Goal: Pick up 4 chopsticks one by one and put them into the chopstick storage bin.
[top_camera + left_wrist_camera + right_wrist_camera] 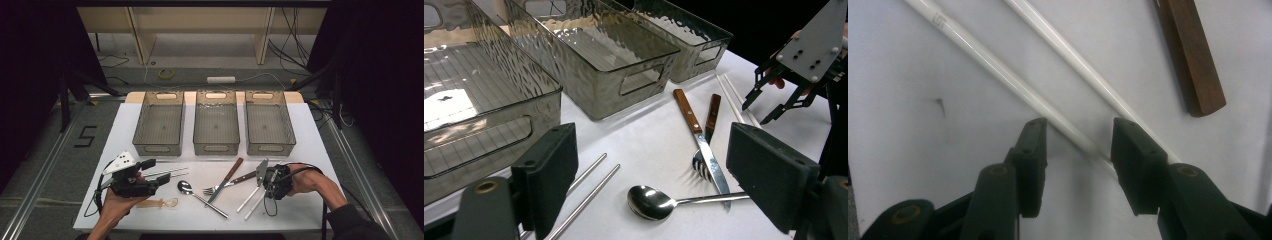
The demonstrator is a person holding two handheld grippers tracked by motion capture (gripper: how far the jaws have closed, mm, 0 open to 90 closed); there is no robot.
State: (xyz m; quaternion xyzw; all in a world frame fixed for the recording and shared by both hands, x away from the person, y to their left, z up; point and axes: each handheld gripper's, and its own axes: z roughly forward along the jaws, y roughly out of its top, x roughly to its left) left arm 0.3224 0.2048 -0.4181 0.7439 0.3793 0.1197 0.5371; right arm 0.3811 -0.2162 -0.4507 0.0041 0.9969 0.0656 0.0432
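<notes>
floor (pixel 60 150): taped "5" | white chopstick (pixel 973 50): small unreadable mark

Left gripper (pixel 152 171) held level low at 8 o'clock, pointing toward 3 o'clock, jaws wide apart. Right gripper (pixel 263 176) at 4 o'clock, tipped down, pointing toward 9 o'clock, jaws partly open. Both forearms entering from 6 o'clock.

Two white chopsticks (pixel 1013 85), lying flat, seemingly parallel, on table
</notes>
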